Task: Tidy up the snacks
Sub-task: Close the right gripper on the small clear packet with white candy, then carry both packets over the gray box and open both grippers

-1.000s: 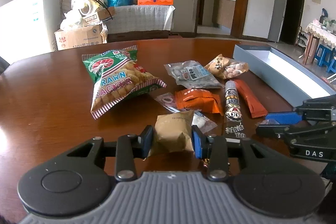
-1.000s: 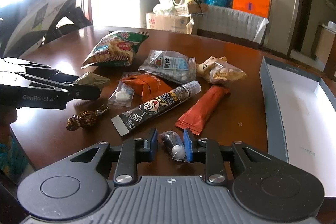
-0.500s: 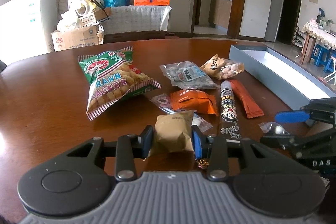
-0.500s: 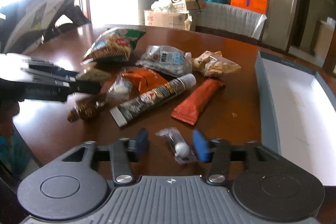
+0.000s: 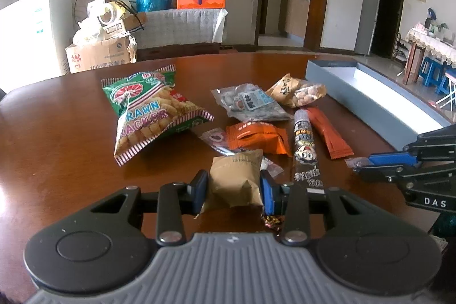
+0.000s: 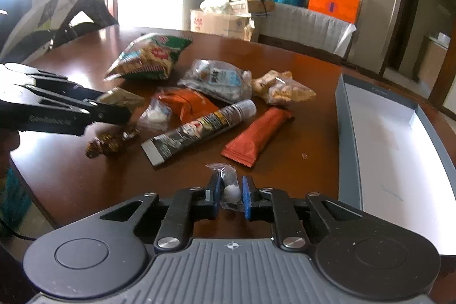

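Note:
My left gripper [image 5: 234,191] is shut on a small tan snack packet [image 5: 235,180], held just above the brown table. My right gripper [image 6: 230,197] is shut on a small clear candy wrapper with a white ball [image 6: 228,187]. It also shows at the right of the left wrist view [image 5: 370,163]. The open grey box [image 6: 384,138] with a white inside lies to the right. On the table lie a green prawn cracker bag [image 5: 148,110], an orange packet [image 5: 256,137], a long tube [image 6: 199,128] and a red-orange bar [image 6: 256,137].
A clear bag of sweets [image 6: 219,79] and a nut bag [image 6: 282,90] lie further back. A dark foil candy [image 6: 109,144] lies near the left gripper [image 6: 85,110]. A fridge, boxes and bags stand beyond the table.
My right gripper opened around the clear wrapper half a second ago and has shut on it again. The left gripper has kept hold of the tan packet.

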